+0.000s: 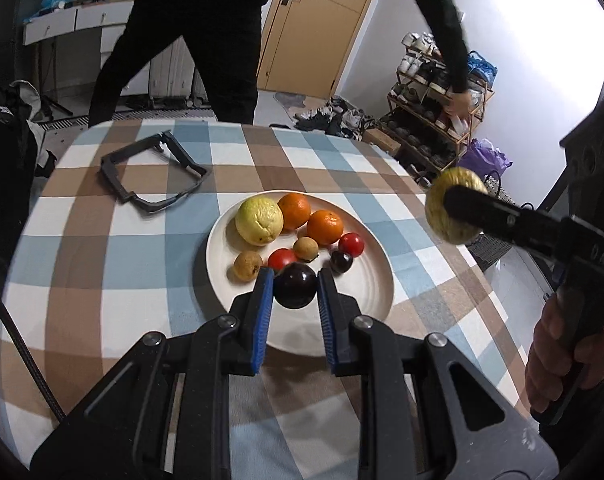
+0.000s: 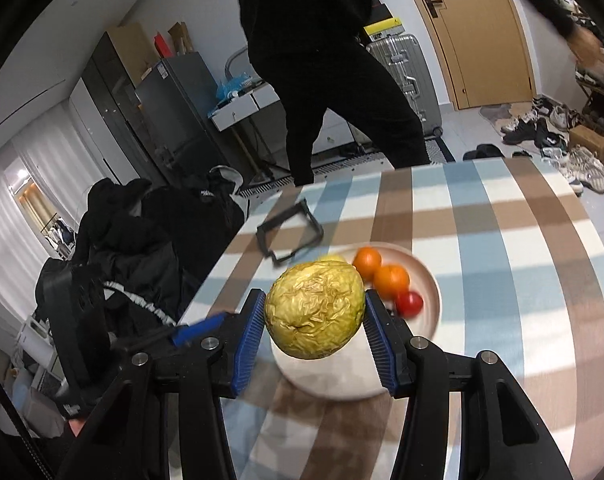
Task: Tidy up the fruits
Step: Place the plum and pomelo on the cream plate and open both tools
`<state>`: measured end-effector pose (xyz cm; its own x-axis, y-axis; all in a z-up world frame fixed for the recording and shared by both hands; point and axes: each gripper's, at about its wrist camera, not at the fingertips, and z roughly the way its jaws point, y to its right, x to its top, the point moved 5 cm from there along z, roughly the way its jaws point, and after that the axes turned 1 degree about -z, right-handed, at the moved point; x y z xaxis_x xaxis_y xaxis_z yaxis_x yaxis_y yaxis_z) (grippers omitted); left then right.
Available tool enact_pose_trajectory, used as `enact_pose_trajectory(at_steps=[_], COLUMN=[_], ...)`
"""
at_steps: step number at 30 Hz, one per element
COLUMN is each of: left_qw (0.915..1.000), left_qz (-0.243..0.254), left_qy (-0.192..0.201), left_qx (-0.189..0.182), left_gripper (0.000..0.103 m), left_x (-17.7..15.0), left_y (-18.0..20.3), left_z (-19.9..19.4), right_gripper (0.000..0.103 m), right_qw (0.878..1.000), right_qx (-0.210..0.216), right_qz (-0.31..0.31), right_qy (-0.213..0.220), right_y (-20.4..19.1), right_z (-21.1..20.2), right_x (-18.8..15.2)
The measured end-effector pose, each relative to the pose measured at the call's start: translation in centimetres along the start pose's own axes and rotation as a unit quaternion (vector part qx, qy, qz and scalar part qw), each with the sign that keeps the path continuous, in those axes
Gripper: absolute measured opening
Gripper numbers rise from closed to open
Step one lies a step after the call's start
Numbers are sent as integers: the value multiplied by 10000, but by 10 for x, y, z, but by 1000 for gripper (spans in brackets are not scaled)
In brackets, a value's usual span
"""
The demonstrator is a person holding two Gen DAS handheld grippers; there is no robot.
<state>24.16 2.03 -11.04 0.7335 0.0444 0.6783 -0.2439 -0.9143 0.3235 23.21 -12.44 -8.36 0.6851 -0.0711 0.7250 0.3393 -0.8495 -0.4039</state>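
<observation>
A white plate (image 1: 366,304) on the checked table holds a yellow citrus (image 1: 259,221), two oranges (image 1: 325,227), two red tomatoes (image 1: 351,244), two small brown fruits (image 1: 247,265) and a small dark plum (image 1: 340,261). My left gripper (image 1: 295,286) is shut on a larger dark plum (image 1: 294,285), just over the plate's near side. My right gripper (image 2: 314,312) is shut on a wrinkled yellow-green fruit (image 2: 314,310) and holds it in the air above the plate's (image 2: 432,292) near edge. It also shows in the left wrist view (image 1: 454,210), off the table's right edge.
A black folded frame (image 1: 151,174) lies on the table's far left. A person in black stands beyond the far edge (image 1: 189,40). A shoe rack (image 1: 434,112) stands at the right, a pile of dark clothes (image 2: 141,240) at the left.
</observation>
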Motion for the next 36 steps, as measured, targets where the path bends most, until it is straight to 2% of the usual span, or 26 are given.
enact_pose_trajectory(at_steps=[6, 10, 17, 27, 34, 36], left_qw=[9996, 9989, 9980, 9974, 9974, 9973], left_qz=[-61, 19, -59, -82, -205, -259], left_qy=[-236, -447, -597, -689, -665, -683], left_qx=[-140, -164, -190, -205, -170, -95], left_gripper=[19, 19, 19, 19, 20, 23], left_x=[-2, -10, -19, -21, -19, -18], left_y=[-8, -10, -17, -21, -25, -27], left_z=[32, 53, 70, 78, 79, 78], right_gripper=[50, 50, 50, 50, 51, 51], right_qw=[9997, 9988, 9951, 9924, 9924, 9936], right_qx=[3, -9, -119, -312, -209, -140], right_qz=[53, 148, 278, 214, 328, 333], right_qy=[-235, -469, -940, -1167, -1168, -1074], right_y=[10, 19, 34, 40, 39, 38], right_z=[40, 64, 101, 118, 120, 116], right_x=[10, 3, -16, -29, -31, -29])
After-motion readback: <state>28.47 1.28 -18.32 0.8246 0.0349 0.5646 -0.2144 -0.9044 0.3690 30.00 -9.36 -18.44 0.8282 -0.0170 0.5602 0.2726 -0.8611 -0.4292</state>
